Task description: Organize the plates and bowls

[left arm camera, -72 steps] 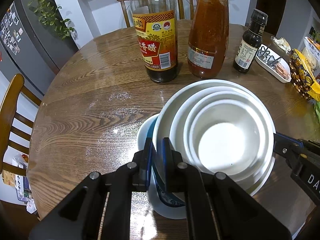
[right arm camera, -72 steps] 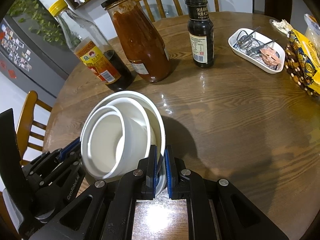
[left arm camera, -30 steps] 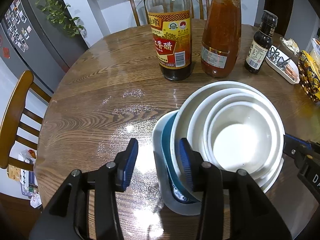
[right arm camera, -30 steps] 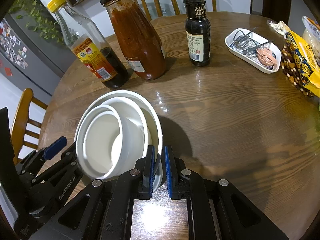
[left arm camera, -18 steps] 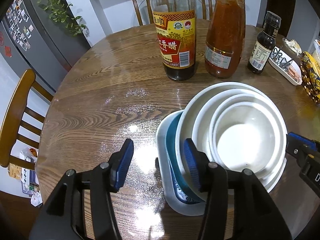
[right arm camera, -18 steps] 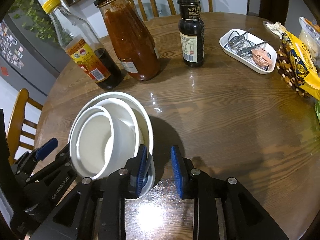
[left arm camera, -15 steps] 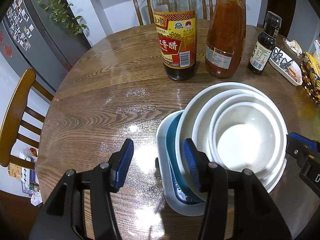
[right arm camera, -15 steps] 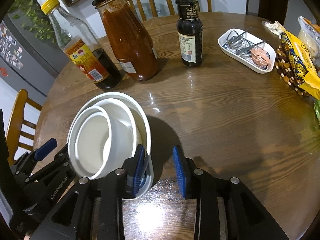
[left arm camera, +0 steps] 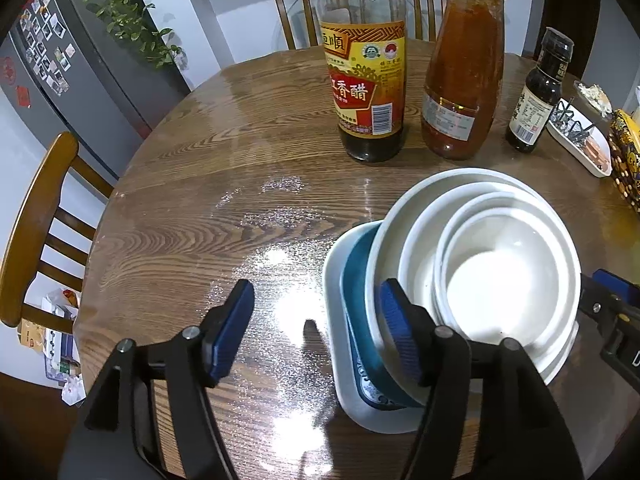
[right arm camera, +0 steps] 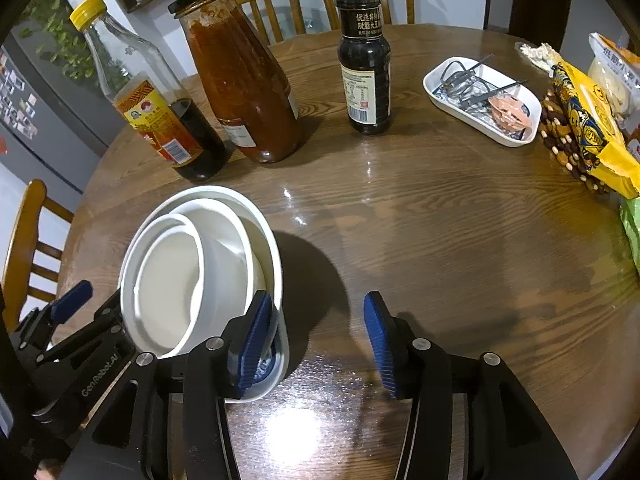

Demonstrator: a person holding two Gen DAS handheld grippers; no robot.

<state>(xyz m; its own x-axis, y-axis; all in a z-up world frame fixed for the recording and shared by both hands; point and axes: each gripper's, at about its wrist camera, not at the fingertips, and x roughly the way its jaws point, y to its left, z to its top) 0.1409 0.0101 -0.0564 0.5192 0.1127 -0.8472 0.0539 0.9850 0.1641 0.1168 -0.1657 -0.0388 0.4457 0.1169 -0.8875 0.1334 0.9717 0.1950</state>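
Three white bowls (left arm camera: 492, 280) sit nested inside one another on a white plate with a blue inside (left arm camera: 336, 344), all resting on the round wooden table (left arm camera: 192, 216). My left gripper (left arm camera: 316, 312) straddles the plate's left rim. Its jaws are opening and its pads stand clear of the rim. In the right wrist view the bowls (right arm camera: 192, 276) lean left, and my right gripper (right arm camera: 316, 336) straddles the plate's right rim (right arm camera: 282, 344). Its jaws are also opening, and the left pad is close beside the rim without pressing on it.
Behind the stack stand a vinegar bottle (left arm camera: 364, 80), a red sauce jar (left arm camera: 460, 76) and a small dark bottle (left arm camera: 536, 96). A white dish of clips (right arm camera: 484, 100) and snack bags (right arm camera: 588, 120) lie at the right. Wooden chairs (left arm camera: 36, 224) ring the table.
Both grippers were shut on the plate's rims. Their jaws have since spread apart and let go. The stack stays where it was on the table.
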